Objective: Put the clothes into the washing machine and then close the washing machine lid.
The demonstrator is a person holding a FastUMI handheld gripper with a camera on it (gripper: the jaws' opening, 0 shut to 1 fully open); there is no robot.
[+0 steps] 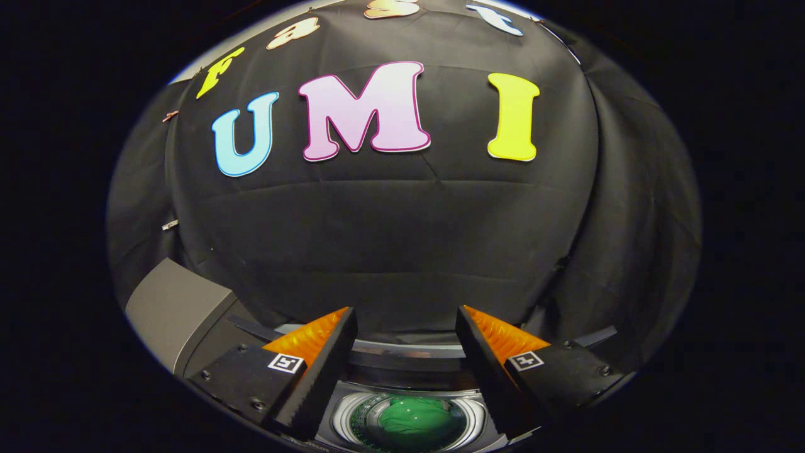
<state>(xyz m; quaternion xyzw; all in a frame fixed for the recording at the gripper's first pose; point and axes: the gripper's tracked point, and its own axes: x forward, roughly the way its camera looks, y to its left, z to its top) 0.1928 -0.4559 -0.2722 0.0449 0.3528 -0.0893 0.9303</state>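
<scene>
My gripper [405, 318] is open, its two fingers spread wide with nothing between them. Below and between the fingers lies the round drum opening of a top-loading washing machine [352, 412]. A green garment [412, 418] lies inside the drum. The machine's raised lid or back edge [409, 352] shows as a dark curved band just beyond the drum, between the fingers. I am held above the machine, looking across it at the booth wall.
A grey box-like block [173, 308] stands beyond the left finger, beside the machine. The black cloth wall hangs close behind the machine and curves round on the right.
</scene>
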